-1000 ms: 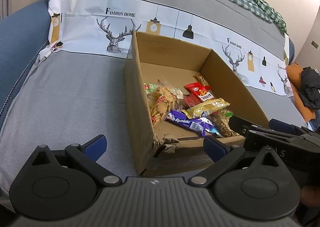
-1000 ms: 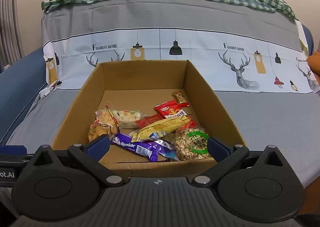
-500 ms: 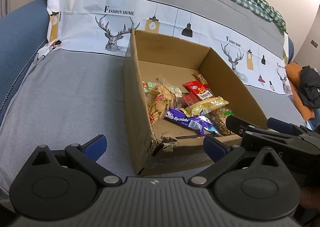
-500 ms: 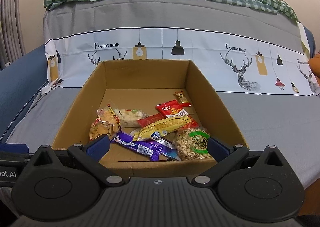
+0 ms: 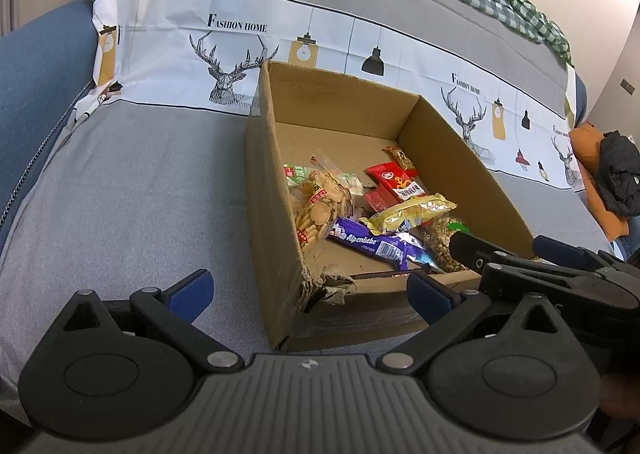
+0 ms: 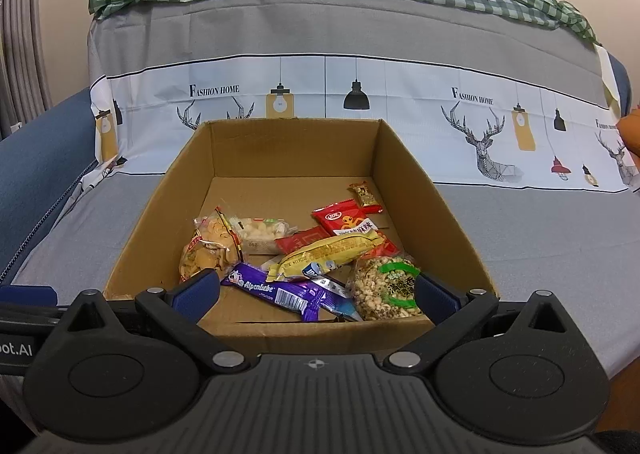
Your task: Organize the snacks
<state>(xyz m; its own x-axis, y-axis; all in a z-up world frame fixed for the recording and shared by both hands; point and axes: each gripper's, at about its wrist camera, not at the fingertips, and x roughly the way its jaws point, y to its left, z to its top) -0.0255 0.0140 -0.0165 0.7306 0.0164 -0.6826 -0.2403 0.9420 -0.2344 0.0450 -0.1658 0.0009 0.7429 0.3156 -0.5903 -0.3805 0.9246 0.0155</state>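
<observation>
both claws are spread wide with nothing in them. the right gripper (image 6: 318,292) sits low at the near wall of the cardboard box (image 6: 432,190), its blue pads framing the snacks inside. the left gripper (image 5: 308,290) hangs off the box's left near corner, one pad over the grey sofa cover (image 5: 120,194), the other in front of the near wall. that corner of the box is torn and crumpled.

everything snack-wise is lying in the box, mostly bunched toward the near half. closest to the right claw is the purple alpenliebe bar (image 6: 276,290), flat on the floor, with a round bag of puffed grain with a green label (image 6: 386,288) just beside it on the right. a yellow packet (image 6: 328,252) lies across the top of both. left side has a clear bag of crackers (image 6: 206,250) leaning on the wall and a bag of white pieces (image 6: 260,232) behind it. further back is a red packet (image 6: 348,224) and a tiny brown one (image 6: 365,194).
</observation>
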